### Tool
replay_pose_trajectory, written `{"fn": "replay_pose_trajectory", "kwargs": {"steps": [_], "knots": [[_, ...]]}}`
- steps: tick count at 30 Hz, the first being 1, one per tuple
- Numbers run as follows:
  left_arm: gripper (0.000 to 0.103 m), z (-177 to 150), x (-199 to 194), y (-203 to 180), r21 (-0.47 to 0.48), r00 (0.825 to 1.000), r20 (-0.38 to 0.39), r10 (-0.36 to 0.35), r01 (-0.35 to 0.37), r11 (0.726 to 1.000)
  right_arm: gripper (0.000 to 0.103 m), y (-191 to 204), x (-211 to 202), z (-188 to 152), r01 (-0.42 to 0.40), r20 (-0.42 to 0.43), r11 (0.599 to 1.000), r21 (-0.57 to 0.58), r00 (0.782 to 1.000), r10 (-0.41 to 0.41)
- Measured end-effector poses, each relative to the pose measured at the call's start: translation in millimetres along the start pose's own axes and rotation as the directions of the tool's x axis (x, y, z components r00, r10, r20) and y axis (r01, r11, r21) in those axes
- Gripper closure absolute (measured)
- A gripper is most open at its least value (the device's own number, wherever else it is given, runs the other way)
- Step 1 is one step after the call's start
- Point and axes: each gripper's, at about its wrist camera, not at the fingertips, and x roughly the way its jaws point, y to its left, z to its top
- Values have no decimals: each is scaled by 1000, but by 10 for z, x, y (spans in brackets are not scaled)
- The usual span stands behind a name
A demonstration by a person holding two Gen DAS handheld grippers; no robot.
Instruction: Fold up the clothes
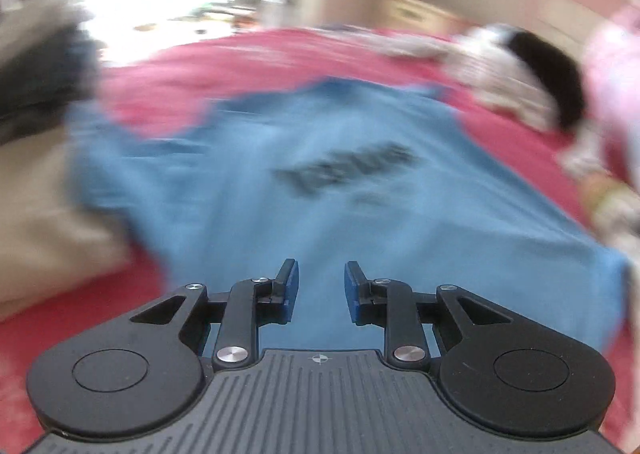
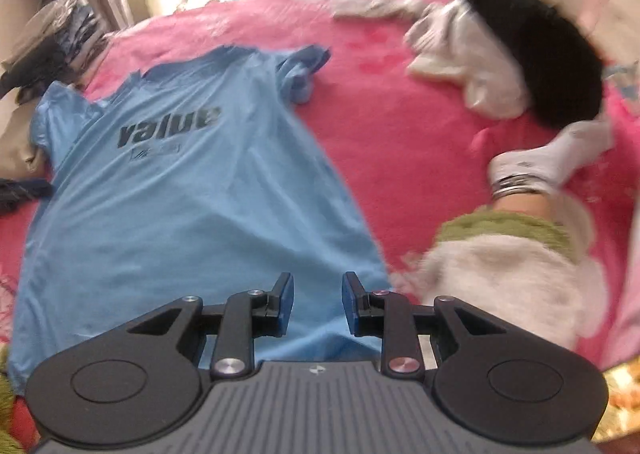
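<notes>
A light blue T-shirt (image 2: 168, 189) with dark lettering lies spread flat on a pink bedspread (image 2: 384, 125), its neck and sleeves at the far end. My right gripper (image 2: 317, 282) hovers over the shirt's near hem, jaws open, nothing between the pads. In the blurred left wrist view the same blue T-shirt (image 1: 320, 189) fills the middle. My left gripper (image 1: 321, 270) stands above its near part, jaws apart with no cloth between the blue pads.
White and black garments (image 2: 500, 53) lie heaped at the right of the bed. A person's leg with a white sock (image 2: 536, 169) rests at the right. Folded dark clothes (image 2: 52, 49) are stacked at the left edge, next to a beige cushion (image 1: 44, 221).
</notes>
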Motion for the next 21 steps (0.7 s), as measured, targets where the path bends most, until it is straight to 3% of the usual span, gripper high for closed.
{"fn": "replay_pose_trajectory", "kwargs": {"steps": [3,6,10,12,13,15,17,19,21], "knots": [[77,-142,141,-346,96,997,-45,-64,68,993,74,25,400,30,-36,-145,999,-20,989,33],[77,-259,217,-482,151,993,-94,-72,86,985,74,60,833,-19,-37,-322,999,-37,946,24],[77,-160,161,-367,140,995,-66,-78,87,986,74,-13,841,-46,-51,-445,998,-28,895,34],[76,-48,269,-296,110,995,-48,-84,88,990,74,-51,681,76,-91,-422,996,3,903,83],[76,9,329,-261,94,996,-39,-86,89,992,74,-85,593,175,-108,-377,994,24,920,109],[76,75,467,-190,65,996,-30,-81,83,994,73,-181,449,406,-153,-250,985,81,953,169],[76,68,605,-90,13,996,-25,-83,84,996,71,-327,422,671,-205,-95,963,174,970,224],[76,29,726,20,-44,996,-20,-90,89,995,68,-508,592,924,-270,18,914,302,960,278],[76,-54,774,128,-79,993,-9,-115,114,990,64,-670,924,1143,-335,80,830,446,938,336]]}}
